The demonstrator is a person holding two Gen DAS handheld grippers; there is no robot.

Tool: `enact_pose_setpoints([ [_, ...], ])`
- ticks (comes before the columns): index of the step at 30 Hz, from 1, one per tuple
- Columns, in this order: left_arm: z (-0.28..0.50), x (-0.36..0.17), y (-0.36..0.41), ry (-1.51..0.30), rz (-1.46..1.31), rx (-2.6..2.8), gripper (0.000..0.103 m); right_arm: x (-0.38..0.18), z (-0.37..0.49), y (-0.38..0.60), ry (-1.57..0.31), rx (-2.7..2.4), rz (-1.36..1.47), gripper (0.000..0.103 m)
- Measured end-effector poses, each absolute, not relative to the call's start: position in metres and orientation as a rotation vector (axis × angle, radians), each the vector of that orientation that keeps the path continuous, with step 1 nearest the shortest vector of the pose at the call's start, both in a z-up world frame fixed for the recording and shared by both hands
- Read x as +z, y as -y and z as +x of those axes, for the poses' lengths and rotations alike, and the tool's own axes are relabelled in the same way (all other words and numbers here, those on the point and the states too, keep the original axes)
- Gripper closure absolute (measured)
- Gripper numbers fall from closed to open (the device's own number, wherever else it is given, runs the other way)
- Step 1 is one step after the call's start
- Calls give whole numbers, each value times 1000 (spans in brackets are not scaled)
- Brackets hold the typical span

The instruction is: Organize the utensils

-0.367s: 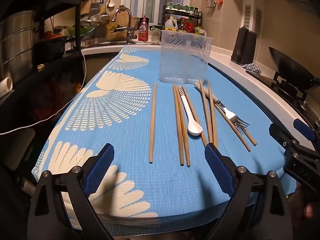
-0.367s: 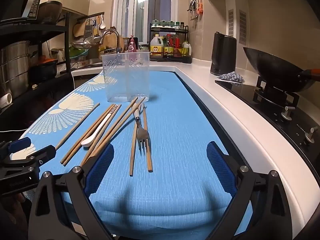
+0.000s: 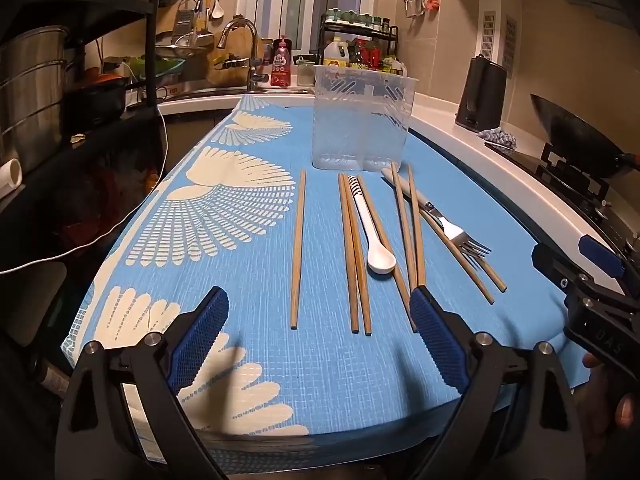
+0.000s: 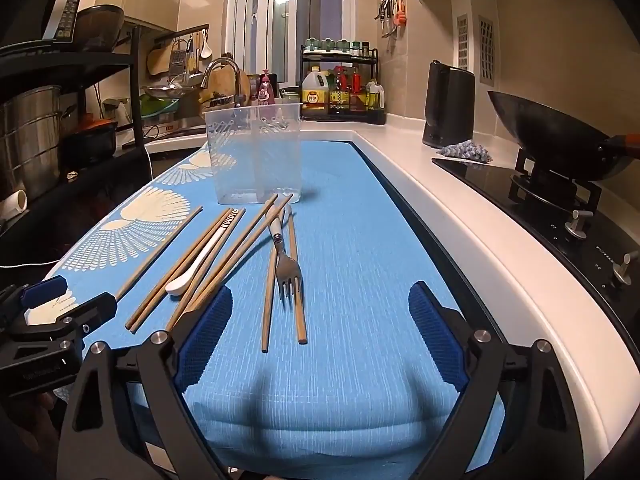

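**Q:** Utensils — where do they lie, and in what arrangement?

**A:** Wooden chopsticks (image 3: 297,246), a white spoon (image 3: 370,232) and a metal fork (image 4: 286,258) lie flat on the blue mat (image 3: 320,360) that covers the counter (image 4: 452,208). All lie roughly lengthwise toward the clear plastic holder (image 3: 360,120), which stands upright and empty at their far ends. One chopstick lies alone on the left; the spoon lies between chopsticks; the fork lies across a chopstick beside the right-hand pair.

**Q:** Why would the holder stand just beyond them?

**A:** Probably as the destination: a short lift and tilt would drop each piece in, handle or tip first. Nothing is in it yet, so the sorting appears not to have begun.

**Q:** State of each hand-held gripper?

**A:** Left hand-held gripper (image 3: 318,336): jaws spread wide, nothing between the pads, hovering near the close ends of the middle chopsticks. Right hand-held gripper (image 4: 320,330): likewise spread and empty, angled down toward the fork and its two neighbouring chopsticks. Each seems set to take the pieces on its own side.

**Q:** What lies outside the work area?

**A:** A wok (image 4: 560,136) on the hob at right, a dark kettle (image 4: 448,104), a condiment rack (image 4: 340,80), and a sink tap (image 3: 244,48) behind.
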State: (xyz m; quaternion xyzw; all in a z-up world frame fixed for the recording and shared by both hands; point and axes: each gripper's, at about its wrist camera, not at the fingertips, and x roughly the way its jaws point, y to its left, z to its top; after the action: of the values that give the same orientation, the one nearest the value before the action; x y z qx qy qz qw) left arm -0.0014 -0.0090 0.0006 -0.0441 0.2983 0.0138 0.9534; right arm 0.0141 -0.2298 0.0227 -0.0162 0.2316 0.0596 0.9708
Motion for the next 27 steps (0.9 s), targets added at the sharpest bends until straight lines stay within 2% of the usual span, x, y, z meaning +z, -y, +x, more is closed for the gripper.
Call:
enact_pose_setpoints([
  [7,-1,3,9,-602,-91,29,14,21,17,217,-478,125,-55,15],
  [17,-2,3,10,-602,-96,27,14,20,19,218,-484,134,-53,24],
  [27,-2,4,10,-598,-94,28,14,20,18,216,-489,145,-54,24],
])
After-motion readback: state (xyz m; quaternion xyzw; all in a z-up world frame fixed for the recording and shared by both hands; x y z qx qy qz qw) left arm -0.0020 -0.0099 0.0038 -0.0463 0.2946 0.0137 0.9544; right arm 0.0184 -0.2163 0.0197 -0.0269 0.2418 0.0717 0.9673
